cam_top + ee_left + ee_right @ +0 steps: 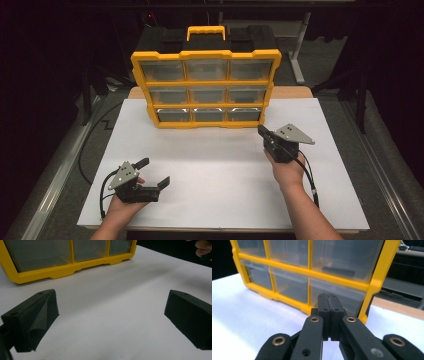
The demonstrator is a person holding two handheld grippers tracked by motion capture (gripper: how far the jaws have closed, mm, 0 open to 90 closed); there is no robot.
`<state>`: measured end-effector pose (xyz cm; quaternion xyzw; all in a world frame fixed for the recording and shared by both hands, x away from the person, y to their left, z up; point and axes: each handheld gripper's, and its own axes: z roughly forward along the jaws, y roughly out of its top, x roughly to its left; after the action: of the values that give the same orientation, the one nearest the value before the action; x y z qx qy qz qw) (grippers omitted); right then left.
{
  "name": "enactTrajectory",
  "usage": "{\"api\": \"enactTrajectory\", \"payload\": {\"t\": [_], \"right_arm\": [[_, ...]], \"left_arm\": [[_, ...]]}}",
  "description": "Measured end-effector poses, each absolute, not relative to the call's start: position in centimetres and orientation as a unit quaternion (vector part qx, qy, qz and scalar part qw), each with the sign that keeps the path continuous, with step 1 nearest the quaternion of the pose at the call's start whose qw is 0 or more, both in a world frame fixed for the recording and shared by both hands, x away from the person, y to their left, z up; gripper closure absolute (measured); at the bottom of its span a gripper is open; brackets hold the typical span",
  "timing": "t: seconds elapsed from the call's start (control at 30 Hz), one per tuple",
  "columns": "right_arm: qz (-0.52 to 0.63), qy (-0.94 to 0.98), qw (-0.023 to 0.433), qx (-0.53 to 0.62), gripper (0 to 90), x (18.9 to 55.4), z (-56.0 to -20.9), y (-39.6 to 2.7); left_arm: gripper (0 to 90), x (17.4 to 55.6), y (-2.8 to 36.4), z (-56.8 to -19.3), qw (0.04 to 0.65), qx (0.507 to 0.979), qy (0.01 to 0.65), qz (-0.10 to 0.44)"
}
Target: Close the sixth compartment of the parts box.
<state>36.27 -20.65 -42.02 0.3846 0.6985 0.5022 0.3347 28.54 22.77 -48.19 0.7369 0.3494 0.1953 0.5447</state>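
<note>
Nearest, at the left, the left gripper (154, 174) rests on the white table (220, 165), jaws released and empty. One yellow organizer (206, 89) stands upright mid-table, nine clear drawers facing the person, length running left-right. Right gripper (262, 131), jaws clenched empty, points at its lower right corner.

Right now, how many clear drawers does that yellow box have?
9 clear plastic drawers fill the yellow plastic organizer box: three rows of three, top, middle and bottom. None looks hidden.
</note>
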Motion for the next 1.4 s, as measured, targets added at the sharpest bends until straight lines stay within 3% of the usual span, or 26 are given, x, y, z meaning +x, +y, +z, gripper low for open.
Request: {"api": "enactTrajectory", "payload": {"t": [0.6, 1.2, 1.4], "right_arm": [[0.495, 0.704, 0.318, 0.397, 90.0, 32.3, -45.4, -23.3], [0.489, 0.695, 0.325, 0.415, 89.7, 26.7, -46.6, -27.8], [0.493, 0.689, 0.325, 0.421, 83.8, 25.9, -46.8, -28.4]], "left_arm": [[0.4, 28.7, 23.3, -48.2, 0.543, 0.732, 0.360, 0.200], [0.3, 28.7, 23.8, -48.3, 0.541, 0.728, 0.369, 0.202], [0.3, 28.7, 23.7, -48.4, 0.537, 0.731, 0.370, 0.202]]}}
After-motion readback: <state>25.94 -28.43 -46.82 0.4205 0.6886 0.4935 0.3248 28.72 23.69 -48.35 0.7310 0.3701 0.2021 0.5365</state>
